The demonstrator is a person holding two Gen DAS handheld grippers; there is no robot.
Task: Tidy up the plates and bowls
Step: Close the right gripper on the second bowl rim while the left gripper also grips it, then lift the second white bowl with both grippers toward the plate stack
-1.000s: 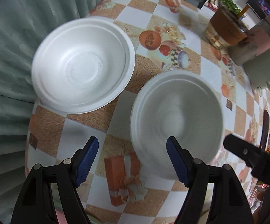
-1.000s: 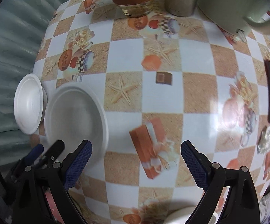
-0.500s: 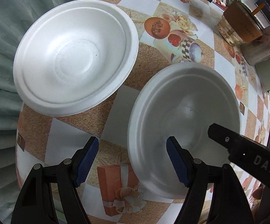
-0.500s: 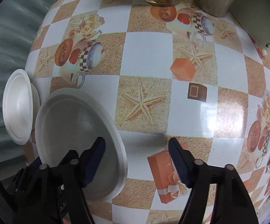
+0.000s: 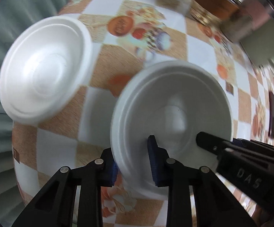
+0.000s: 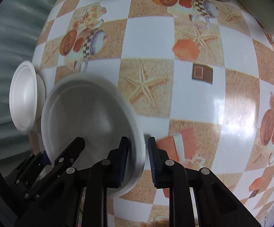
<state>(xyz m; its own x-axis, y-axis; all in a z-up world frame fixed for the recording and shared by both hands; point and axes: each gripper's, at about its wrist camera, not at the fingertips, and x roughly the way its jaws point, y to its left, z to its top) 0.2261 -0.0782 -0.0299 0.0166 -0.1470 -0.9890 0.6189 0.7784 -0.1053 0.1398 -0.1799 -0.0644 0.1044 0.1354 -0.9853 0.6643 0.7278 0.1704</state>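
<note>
1. Left wrist view: the left gripper (image 5: 132, 161) straddles the left rim of the near white foam bowl (image 5: 174, 113), one blue pad outside the wall and one inside. Both pads sit close against the wall, so the jaws look clamped on it.
2. Same view: the bowl sits at about 4 o'clock from centre, on the checkered tablecloth (image 5: 103, 60). Frame is motion-blurred.
3. Same view: a second white foam bowl (image 5: 42, 71) lies at 9 o'clock near the table's edge, apart from the near one, touched by nothing.
4. Same view: the right gripper (image 5: 209, 144) enters from 4 o'clock, with a black finger inside the near bowl.
5. Same view: a brown cup (image 5: 214, 5) stands at 1 o'clock, far across the table.
6. Right wrist view: the right gripper (image 6: 138, 154) spans the right rim of the near bowl (image 6: 91, 113). The inner pad touches the wall; a thin gap shows at the outer pad, so I cannot tell if the jaws have closed on it.
7. Same view: the left gripper (image 6: 61, 151) reaches into the bowl from 8 o'clock.
8. Same view: the second bowl (image 6: 23, 98) lies at 9 o'clock, just beside the near one.
</note>
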